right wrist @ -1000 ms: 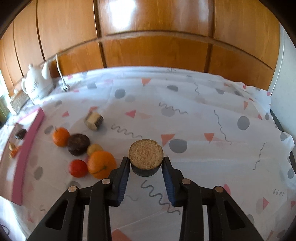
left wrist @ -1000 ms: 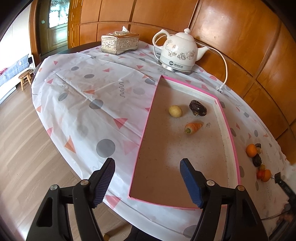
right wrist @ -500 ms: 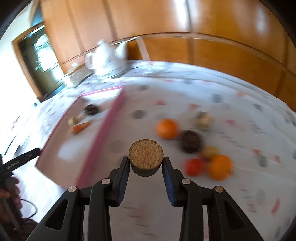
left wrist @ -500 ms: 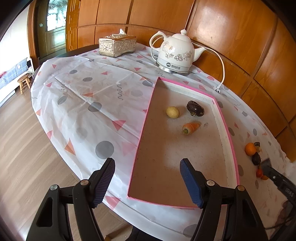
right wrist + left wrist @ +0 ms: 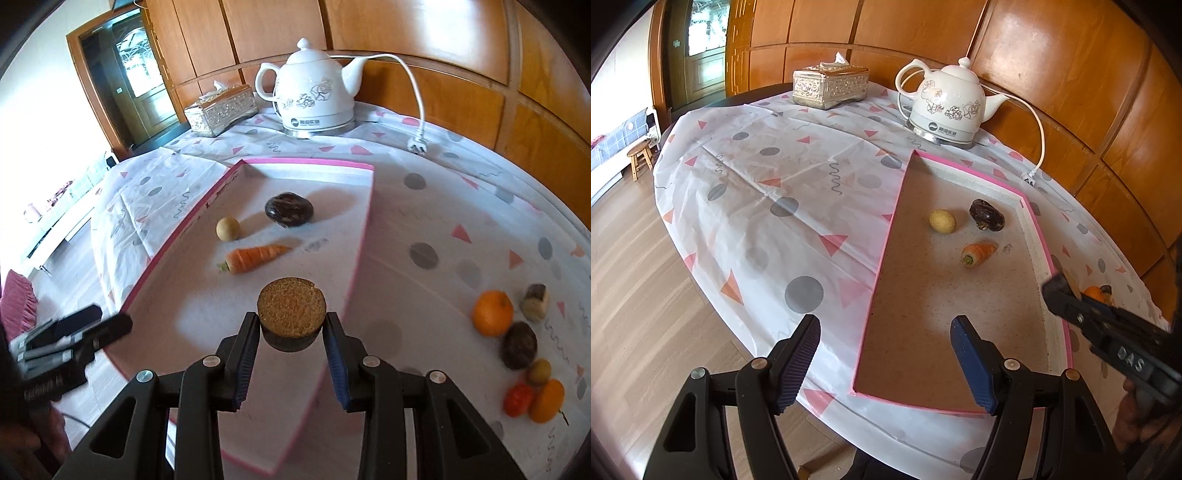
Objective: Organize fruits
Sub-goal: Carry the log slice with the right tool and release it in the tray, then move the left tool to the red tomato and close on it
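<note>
My right gripper [image 5: 291,332] clamps the cut brown fruit [image 5: 291,314], holding it over the near end of the pink tray [image 5: 362,229]. In the tray lie a carrot [image 5: 255,257], a yellow ball [image 5: 228,229] and a dark fruit [image 5: 289,209]. More fruit, an orange [image 5: 493,313] among it, sits on the cloth at right. My left gripper [image 5: 886,362] hangs wide and empty over the tray's corner.
</note>
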{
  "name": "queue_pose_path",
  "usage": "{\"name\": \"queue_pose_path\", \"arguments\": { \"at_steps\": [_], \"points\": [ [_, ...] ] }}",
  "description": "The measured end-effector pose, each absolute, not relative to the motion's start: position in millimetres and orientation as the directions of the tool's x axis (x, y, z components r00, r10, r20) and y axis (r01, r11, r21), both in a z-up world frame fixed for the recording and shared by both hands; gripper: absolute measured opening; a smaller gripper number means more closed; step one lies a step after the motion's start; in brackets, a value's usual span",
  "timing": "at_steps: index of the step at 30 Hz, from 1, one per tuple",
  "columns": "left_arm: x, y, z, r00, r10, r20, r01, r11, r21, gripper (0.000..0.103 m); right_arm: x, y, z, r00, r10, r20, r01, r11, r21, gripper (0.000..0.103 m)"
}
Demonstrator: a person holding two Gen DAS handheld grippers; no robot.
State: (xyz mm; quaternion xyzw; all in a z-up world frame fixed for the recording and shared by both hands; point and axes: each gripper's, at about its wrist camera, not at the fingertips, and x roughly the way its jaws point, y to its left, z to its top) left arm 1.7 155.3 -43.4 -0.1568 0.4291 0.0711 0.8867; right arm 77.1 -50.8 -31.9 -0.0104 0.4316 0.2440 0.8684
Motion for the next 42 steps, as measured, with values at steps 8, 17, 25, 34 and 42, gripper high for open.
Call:
{"name": "queue_pose_path", "arguments": {
  "at_steps": [8, 17, 25, 34, 42],
  "points": [
    [2.3, 157.9, -43.9, 0.621, -0.009, -0.784, -0.267, 0.938, -0.222, 0.073, 73.8, -35.4, -27.3, 0.526, 0.412, -0.744, -0.451, 0.877, 0.167, 0.039],
    [0.9, 151.9, -37.8, 0.632, -0.009, -0.775, -0.249, 0.944, -0.214, 0.074, 53.3, -77.6, -29.9, 0.599, 0.319, -0.734, -0.316, 0.937, 0.149, 0.039],
    [-0.2, 137.0, -27.6, 0.65, -0.008, -0.76, -0.205, 0.961, -0.185, 0.074, 36.9, -117.0, -27.3, 0.661, 0.227, -0.715, -0.177, 0.973, 0.145, 0.04],
    [1.0, 119.0, -21.2, 0.659, -0.013, -0.752, -0.147, 0.978, -0.145, 0.074, 24.9, -136.9, -30.7, 0.68, 0.179, -0.711, -0.116, 0.984, 0.137, 0.041],
    [4.1, 103.0, -17.2, 0.664, -0.03, -0.747, -0.091, 0.988, -0.122, 0.074, 17.5, -160.9, -34.4, 0.691, 0.131, -0.711, -0.034, 0.988, 0.149, 0.041]
  ]
}}
